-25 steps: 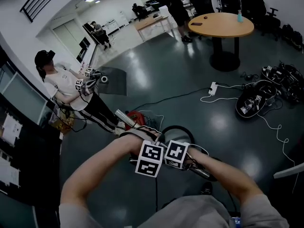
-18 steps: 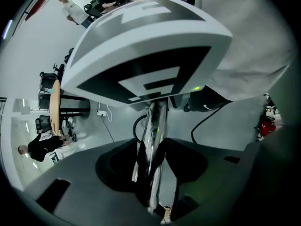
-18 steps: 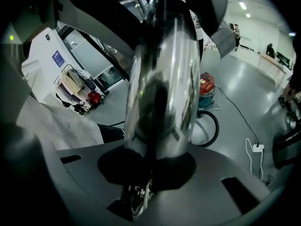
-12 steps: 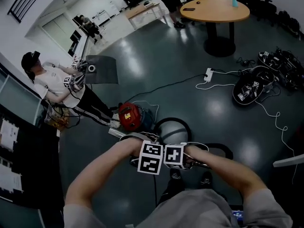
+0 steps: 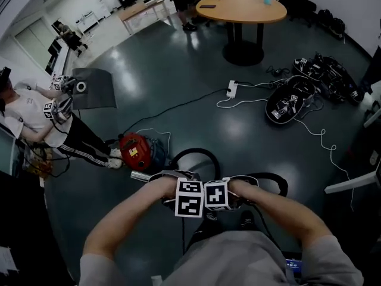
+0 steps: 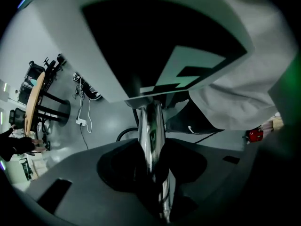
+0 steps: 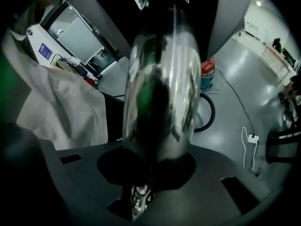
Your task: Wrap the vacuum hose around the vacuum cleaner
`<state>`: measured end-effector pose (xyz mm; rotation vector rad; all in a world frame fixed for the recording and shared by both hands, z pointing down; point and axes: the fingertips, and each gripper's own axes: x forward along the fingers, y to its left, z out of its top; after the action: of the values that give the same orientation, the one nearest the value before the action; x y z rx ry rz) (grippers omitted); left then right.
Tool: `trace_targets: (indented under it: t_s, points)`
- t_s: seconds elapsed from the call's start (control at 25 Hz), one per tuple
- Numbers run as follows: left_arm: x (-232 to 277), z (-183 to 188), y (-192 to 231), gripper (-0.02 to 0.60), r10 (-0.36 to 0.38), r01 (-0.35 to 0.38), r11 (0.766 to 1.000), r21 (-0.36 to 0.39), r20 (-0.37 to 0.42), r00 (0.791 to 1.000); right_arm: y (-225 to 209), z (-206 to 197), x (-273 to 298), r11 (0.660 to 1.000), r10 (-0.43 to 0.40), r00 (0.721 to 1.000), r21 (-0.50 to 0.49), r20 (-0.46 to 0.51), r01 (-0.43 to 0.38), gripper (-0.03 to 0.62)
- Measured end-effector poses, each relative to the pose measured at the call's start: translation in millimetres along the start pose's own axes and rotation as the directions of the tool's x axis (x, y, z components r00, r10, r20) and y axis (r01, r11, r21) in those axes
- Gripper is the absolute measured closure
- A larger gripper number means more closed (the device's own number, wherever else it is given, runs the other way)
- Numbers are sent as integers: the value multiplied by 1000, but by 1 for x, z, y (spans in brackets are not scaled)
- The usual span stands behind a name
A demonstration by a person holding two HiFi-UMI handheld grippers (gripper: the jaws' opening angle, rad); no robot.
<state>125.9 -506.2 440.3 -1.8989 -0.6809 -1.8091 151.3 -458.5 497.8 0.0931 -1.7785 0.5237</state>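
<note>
In the head view a red vacuum cleaner (image 5: 136,151) stands on the dark floor, left of my hands. Its black hose (image 5: 193,154) arcs from it toward me. My two grippers sit side by side on the vacuum's chrome wand (image 5: 141,176), left gripper (image 5: 189,198) and right gripper (image 5: 218,195), both pointing down. In the left gripper view the wand (image 6: 151,131) runs between the jaws, which have just been closing onto it. In the right gripper view the wand (image 7: 162,88) fills the middle, clamped between the jaws. The fingertips are hidden under the marker cubes in the head view.
A person (image 5: 36,115) holding grippers stands at the left near the vacuum. A round wooden table (image 5: 241,8) is at the back. A power strip (image 5: 232,89) with white cable and dark bags (image 5: 286,106) lie at the right. My legs are right below the wand.
Both hands have sunk lower together with the wand. The view has tipped further down, so the vacuum and the hose loop now show further left and apart from my hands.
</note>
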Motion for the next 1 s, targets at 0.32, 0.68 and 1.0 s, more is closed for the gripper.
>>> trace_targets:
  t_s: [0.32,0.68,1.0]
  points:
    - [21,-33,15,413,-28,19,991,132,67,997,-16,24,19,988,66,998,143,-15,-64,503]
    - [30,-65,22,413,-5,-14,989,144,134,991,-45,32,19,985,-82,995,146,-60,90,450]
    - [32,-75,37,413,9,-15,999,32,189,982,-72,17,-30,917,-335,941,244,41,316,369]
